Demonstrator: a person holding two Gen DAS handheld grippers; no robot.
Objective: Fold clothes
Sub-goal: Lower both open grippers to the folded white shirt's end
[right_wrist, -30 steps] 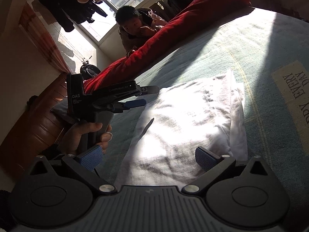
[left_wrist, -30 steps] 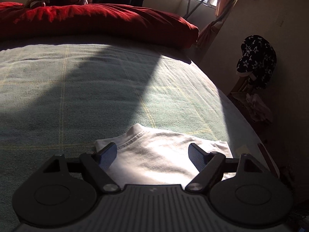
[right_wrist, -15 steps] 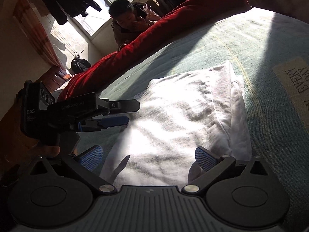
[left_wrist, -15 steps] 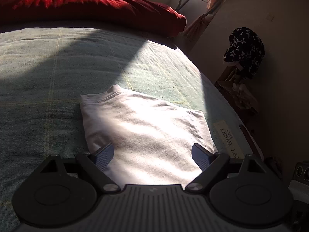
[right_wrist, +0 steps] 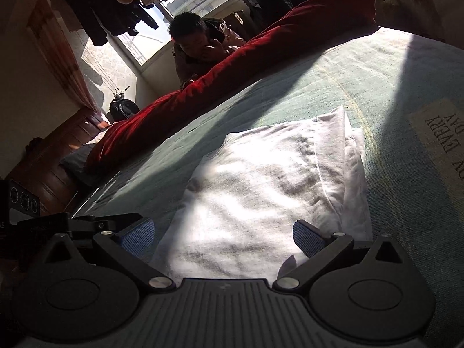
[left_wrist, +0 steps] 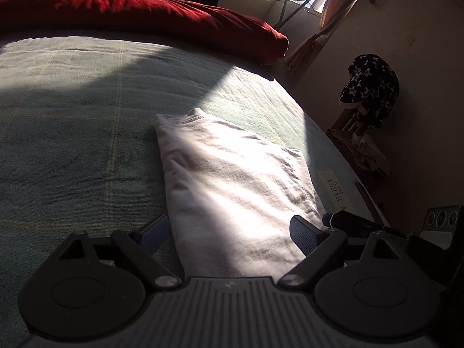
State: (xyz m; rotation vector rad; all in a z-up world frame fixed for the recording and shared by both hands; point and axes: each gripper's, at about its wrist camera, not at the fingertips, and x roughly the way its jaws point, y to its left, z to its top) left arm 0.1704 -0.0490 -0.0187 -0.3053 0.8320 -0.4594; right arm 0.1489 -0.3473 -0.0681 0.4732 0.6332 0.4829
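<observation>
White T-shirt (left_wrist: 232, 179): folded into a compact rectangle, flat on the green bedspread (left_wrist: 72, 133), directly ahead of both grippers; collar (left_wrist: 191, 116) at the far end from the left gripper, layered folded edges (right_wrist: 352, 168) visible at the right side in the right wrist view. Partly sunlit, partly under shadow. Left gripper (left_wrist: 232, 232): released, jaws spread wide, blue pads (left_wrist: 301, 233) flanking the near edge of the shirt; contact with the fabric cannot be told. Right gripper (right_wrist: 223, 233): likewise released, jaws wide apart, pads (right_wrist: 308, 237) at either side of the shirt's near end, nothing clamped between them. Left gripper body (right_wrist: 72, 223) seen just left of the right gripper; right gripper tip (left_wrist: 348, 220) seen just right of the left gripper. Printed label (right_wrist: 443, 136) with the word "EVERY" on the bedspread, right of the shirt from the right gripper. Red bolster pillow (left_wrist: 145, 14) across the far edge of the bed, well beyond the shirt. Person (right_wrist: 200, 46) behind the pillow, by the window (right_wrist: 162, 29). Dark star-patterned garment (left_wrist: 371, 87) over a chair, far right of the left gripper.
</observation>
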